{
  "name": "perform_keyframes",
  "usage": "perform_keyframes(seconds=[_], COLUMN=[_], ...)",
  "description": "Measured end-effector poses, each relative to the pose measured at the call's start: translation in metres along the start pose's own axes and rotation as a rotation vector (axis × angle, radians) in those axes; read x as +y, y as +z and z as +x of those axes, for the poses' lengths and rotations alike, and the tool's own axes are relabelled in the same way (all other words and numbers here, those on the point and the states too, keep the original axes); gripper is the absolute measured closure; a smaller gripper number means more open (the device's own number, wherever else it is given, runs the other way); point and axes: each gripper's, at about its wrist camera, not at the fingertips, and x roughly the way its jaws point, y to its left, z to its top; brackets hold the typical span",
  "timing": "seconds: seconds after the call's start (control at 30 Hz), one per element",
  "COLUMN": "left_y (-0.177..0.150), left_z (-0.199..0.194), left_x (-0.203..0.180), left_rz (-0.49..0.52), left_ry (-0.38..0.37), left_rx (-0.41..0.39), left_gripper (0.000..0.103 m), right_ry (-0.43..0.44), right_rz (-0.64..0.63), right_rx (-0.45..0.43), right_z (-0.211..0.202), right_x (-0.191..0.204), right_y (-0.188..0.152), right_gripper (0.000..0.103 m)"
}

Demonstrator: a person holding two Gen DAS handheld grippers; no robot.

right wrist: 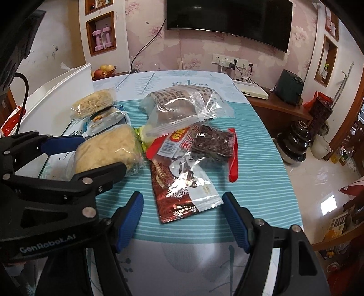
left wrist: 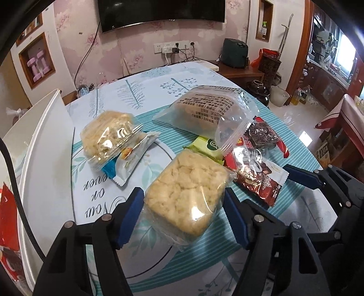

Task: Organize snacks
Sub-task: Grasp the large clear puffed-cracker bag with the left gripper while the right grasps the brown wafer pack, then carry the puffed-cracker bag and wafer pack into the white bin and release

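- Left gripper (left wrist: 183,213) jaws straddle the pale cake (left wrist: 185,193) near table (left wrist: 293,205) front; can't tell if clamped.
- Cake prob. light, crumbly, wrapper slick: grip sides gently.
- Right gripper (right wrist: 183,219) apart, empty, by brown packet (right wrist: 182,193).

I see pink floral wallpaper (right wrist: 200,52) ahead with a dark wall-mounted television (right wrist: 229,20) and a row of sockets (left wrist: 174,46) below it. Recessed wooden niches (right wrist: 101,34) flank the wall, one holding pink dumbbells (left wrist: 38,66). To the right, glossy pale floor tiles (right wrist: 318,182) reflect daylight from a bright window (left wrist: 345,54).
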Motion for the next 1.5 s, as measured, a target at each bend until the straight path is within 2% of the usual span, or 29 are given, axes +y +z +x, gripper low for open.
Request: perform_keyframes(seconds=[0.13, 0.2, 0.23, 0.57, 0.87, 1.27, 1.5], left_y=[-0.002, -0.004, -0.005, -0.013, -0.022, -0.028, -0.042], left_z=[-0.004, -0.007, -0.009, -0.036, -0.07, -0.138, -0.181], left_x=[0.006, 0.008, 0.009, 0.01, 0.007, 0.01, 0.029], left_rz=[-0.025, -0.035, -0.037, -0.048, -0.051, -0.057, -0.101], left_ry=[-0.001, -0.001, 0.001, -0.006, -0.015, -0.007, 0.013], left_rx=[0.017, 0.021, 0.02, 0.011, -0.011, -0.119, -0.197], left_gripper=[0.034, 0.034, 0.034, 0.034, 0.034, 0.034, 0.034], right_ry=[0.006, 0.007, 0.009, -0.021, -0.015, -0.023, -0.009], right_rz=[0.001, -0.002, -0.004, -0.047, -0.032, -0.029, -0.05], right_rx=[0.002, -0.002, -0.005, -0.018, -0.009, -0.083, -0.15], right_z=[0.001, 0.001, 0.0, -0.006, -0.026, -0.077, -0.111], right_x=[-0.001, 0.0, 0.0, 0.012, 0.017, 0.022, 0.037], right_y=[0.002, 0.002, 0.003, -0.001, -0.014, -0.014, -0.006], right_gripper=[0.032, 0.04, 0.047, 0.049, 0.051, 0.052, 0.051])
